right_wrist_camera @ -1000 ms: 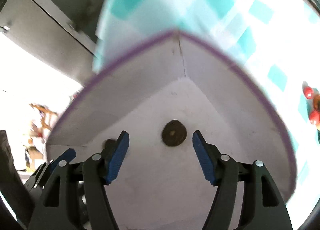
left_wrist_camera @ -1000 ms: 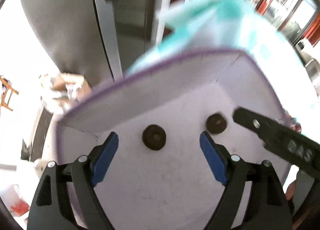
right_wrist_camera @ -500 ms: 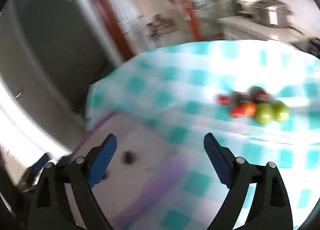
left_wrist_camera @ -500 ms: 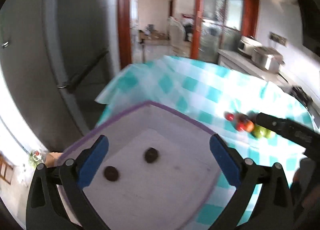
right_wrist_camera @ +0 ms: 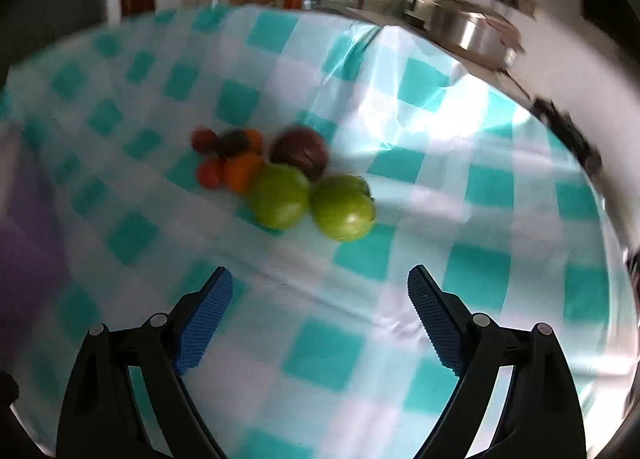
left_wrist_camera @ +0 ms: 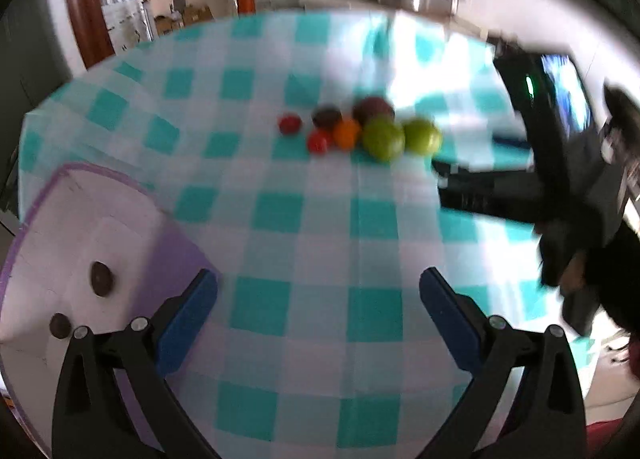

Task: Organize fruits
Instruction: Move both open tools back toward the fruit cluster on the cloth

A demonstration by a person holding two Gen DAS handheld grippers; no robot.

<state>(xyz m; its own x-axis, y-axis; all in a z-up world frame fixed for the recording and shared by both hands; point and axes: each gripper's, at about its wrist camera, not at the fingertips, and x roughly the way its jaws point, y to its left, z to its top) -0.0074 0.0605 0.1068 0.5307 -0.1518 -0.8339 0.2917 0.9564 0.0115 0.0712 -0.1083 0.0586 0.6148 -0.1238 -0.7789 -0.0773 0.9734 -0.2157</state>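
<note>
Fingers on my left gripper (left_wrist_camera: pixel 318 313) and right gripper (right_wrist_camera: pixel 320 315) gape wide and empty, fruits (right_wrist_camera: pixel 280 175) clustered mid-counter (right_wrist_camera: pixel 480 259), box (left_wrist_camera: pixel 60 243) far left, so I judge I'm approaching, next closing on one green fruit (right_wrist_camera: pixel 342 207).

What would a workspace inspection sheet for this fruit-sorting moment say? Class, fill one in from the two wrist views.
Surface: teal-checked tablecloth, creased.
Job's things: fruit pile clustered mid-table, two green fruits nearest; purple-rimmed tray at the left, holding two dark round spots.
Clutter: nothing seen.
Grippers: left gripper and right gripper both open, empty, short of the fruit.
Cables: nothing seen.
Surroundings: steel pot on a counter behind; doorway with red frame.
</note>
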